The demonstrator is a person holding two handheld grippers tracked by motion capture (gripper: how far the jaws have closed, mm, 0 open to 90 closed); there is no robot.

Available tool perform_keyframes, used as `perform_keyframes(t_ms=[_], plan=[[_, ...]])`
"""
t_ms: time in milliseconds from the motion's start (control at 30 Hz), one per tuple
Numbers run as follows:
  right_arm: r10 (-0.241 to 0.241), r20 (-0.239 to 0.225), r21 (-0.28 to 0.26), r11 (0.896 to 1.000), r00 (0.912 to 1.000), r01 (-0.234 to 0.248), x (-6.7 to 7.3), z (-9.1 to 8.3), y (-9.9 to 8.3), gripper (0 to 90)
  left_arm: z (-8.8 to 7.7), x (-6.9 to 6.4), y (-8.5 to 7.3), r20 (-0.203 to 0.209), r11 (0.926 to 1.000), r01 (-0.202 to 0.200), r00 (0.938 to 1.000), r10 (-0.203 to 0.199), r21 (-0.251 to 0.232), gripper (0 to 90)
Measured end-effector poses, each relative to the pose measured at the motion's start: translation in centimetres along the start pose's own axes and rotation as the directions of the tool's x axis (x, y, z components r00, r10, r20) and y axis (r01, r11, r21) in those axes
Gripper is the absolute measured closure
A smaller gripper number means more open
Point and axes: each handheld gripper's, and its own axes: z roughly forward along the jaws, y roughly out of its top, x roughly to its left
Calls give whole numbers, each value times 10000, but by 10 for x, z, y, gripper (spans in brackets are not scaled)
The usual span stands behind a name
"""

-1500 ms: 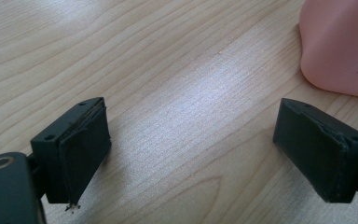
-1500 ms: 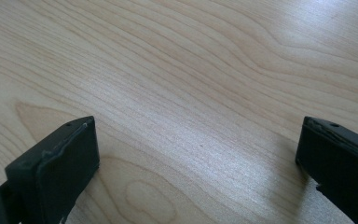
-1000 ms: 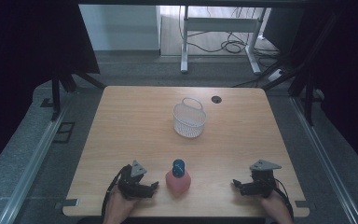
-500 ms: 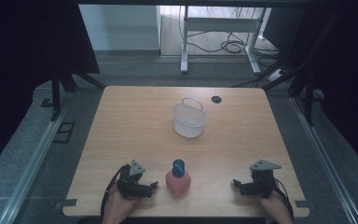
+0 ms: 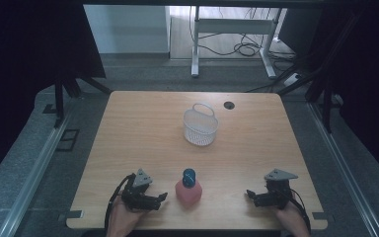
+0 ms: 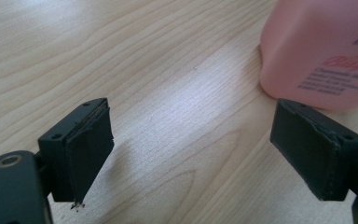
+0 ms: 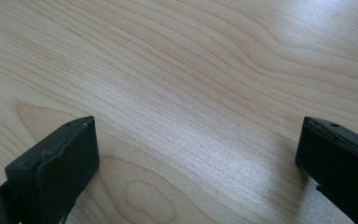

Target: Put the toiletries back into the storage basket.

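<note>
Pale wood-grain desk, bare along the near edge at the bottom of the high view.

Lower left of that frame: left hand with the left tool, low over the wood and pointing toward frame right. Jaws spread wide, having just closed a little, with bare wood and no object between them.

Just past those tips, at bottom centre: pink bottle. Stands upright on the desk, blue cap on top, long axis vertical. Appears in the left gripper view as a pink wall at upper right, beyond the right-hand jaw and off the line between the two; near, apparently not touching. Probably calls for a swing or slide toward that side to bring the bottle's body between the pads, gripping across its width rather than along its height.

Lower right of the high view: right hand with the right tool, pointing toward frame left, well apart from the bottle. Jaws wide open over plain wood grain, holding nothing. Clearly the farther of the two.

Farther up, around frame centre: white mesh basket with a handle, mouth upward, well apart from the bottle. Behind it, a small dark cable hole near the far edge.

Past the desk: grey floor, white frame legs and loose cables at top centre, dark curtains on both sides.
</note>
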Motion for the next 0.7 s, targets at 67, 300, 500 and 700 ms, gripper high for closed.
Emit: perform_keyframes(t_ms=[67,300,500,700], plan=[[1,-1,-4,10000,10000,-1,0,0,0,0,-2,0,0,24,10000,-66,10000,66,3,132],[5,1,0,10000,10000,-5,0,0,0,0,-6,0,2,204,9999,-147,9997,146,16,141],[2,3,-2,10000,10000,-2,0,0,0,0,-10,-2,5,446,9998,-159,9989,165,-147,141],[5,15,3,10000,10000,-5,0,0,0,0,-18,-4,9,759,9990,-205,9968,235,-401,144]])
